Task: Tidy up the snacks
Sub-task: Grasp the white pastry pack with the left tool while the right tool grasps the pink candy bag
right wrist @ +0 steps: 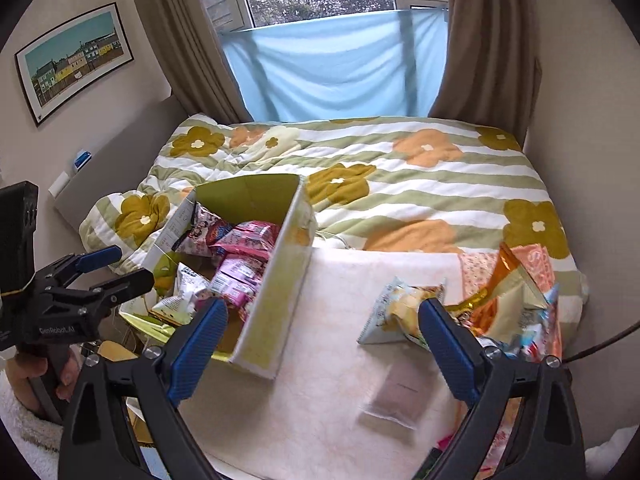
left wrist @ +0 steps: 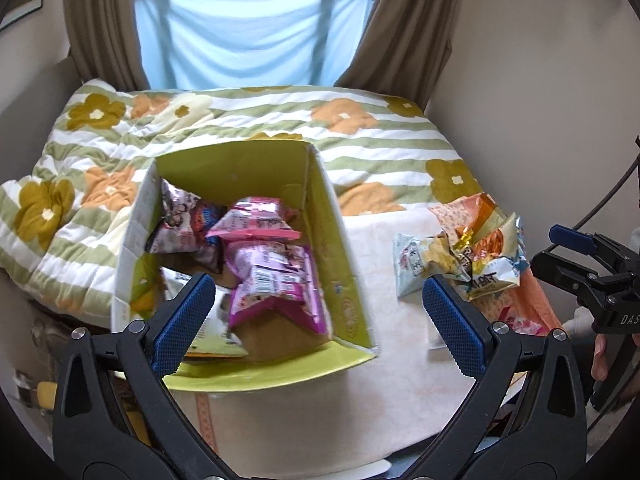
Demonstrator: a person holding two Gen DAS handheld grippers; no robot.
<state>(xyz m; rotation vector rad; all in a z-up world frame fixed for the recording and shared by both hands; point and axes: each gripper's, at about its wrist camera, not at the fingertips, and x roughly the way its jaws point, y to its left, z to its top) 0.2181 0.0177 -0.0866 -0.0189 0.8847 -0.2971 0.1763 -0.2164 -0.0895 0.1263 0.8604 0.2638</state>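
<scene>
A green cardboard box [left wrist: 344,260] [right wrist: 272,312] stands on a pale mat [left wrist: 380,360] [right wrist: 332,380]. It holds pink snack packets [left wrist: 276,284] [right wrist: 248,240] and other bags. Right of the box lies a loose pile of crumpled snack bags [left wrist: 480,256] [right wrist: 516,304], with a light blue and yellow packet [left wrist: 412,264] [right wrist: 396,312] at its near side. My left gripper [left wrist: 318,282] [right wrist: 132,266] hovers open above the box's near right corner, holding nothing. My right gripper [right wrist: 324,306] [left wrist: 556,252] is open over the mat between box and pile, also with nothing in it.
A small flat sachet [right wrist: 396,400] lies on the mat near me. Behind the mat is a bed with a floral striped quilt [left wrist: 360,132] [right wrist: 420,184]. Brown curtains and a blue cloth hang at the window. A wall runs close on the right.
</scene>
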